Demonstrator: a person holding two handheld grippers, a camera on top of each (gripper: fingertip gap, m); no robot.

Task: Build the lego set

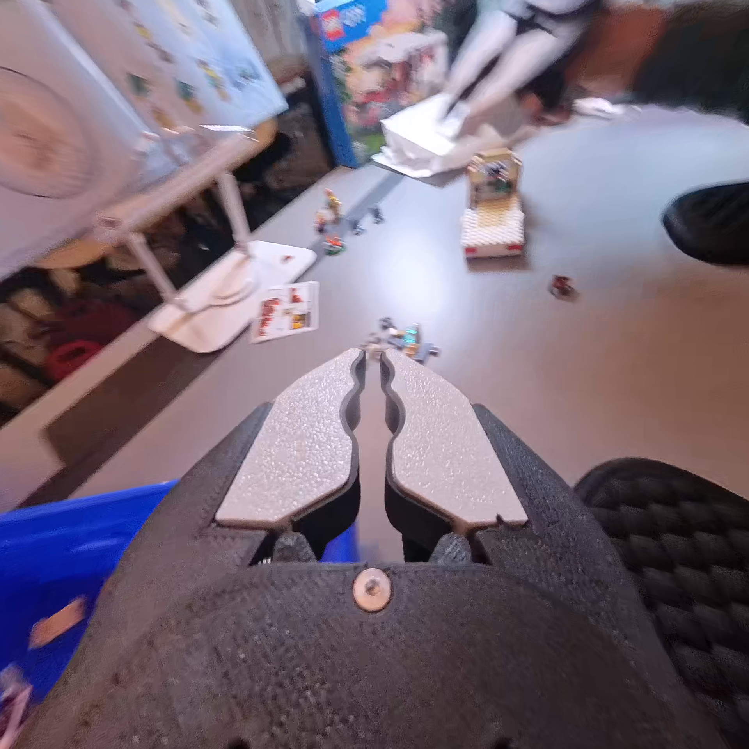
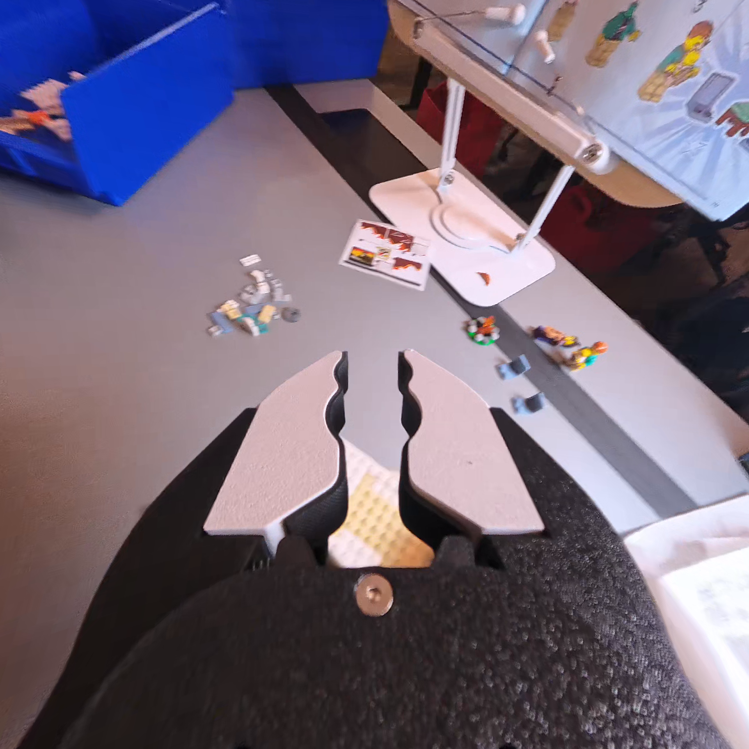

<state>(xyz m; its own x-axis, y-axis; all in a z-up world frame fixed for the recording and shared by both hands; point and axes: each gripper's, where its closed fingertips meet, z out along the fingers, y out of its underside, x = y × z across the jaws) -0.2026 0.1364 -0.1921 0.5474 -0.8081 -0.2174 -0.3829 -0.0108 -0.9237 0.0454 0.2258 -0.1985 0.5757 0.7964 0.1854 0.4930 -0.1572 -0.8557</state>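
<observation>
Grey surface [image 2: 121, 385], partly built: white-and-tan studded model [image 1: 492, 221] standing, minifigures [image 2: 575, 348] assembled. Loose bricks [image 2: 251, 308] unplaced. Left claw [image 1: 373, 354] nearly closed, empty; right claw [image 2: 373, 356] slightly parted, empty.

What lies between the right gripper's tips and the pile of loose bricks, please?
Only bare grey table, seen in the right wrist view, separates the right gripper from the brick pile.

The loose bricks [image 2: 253, 302] lie left of the sticker sheet [image 2: 385, 255], which touches the stand base [image 2: 466, 235].
</observation>
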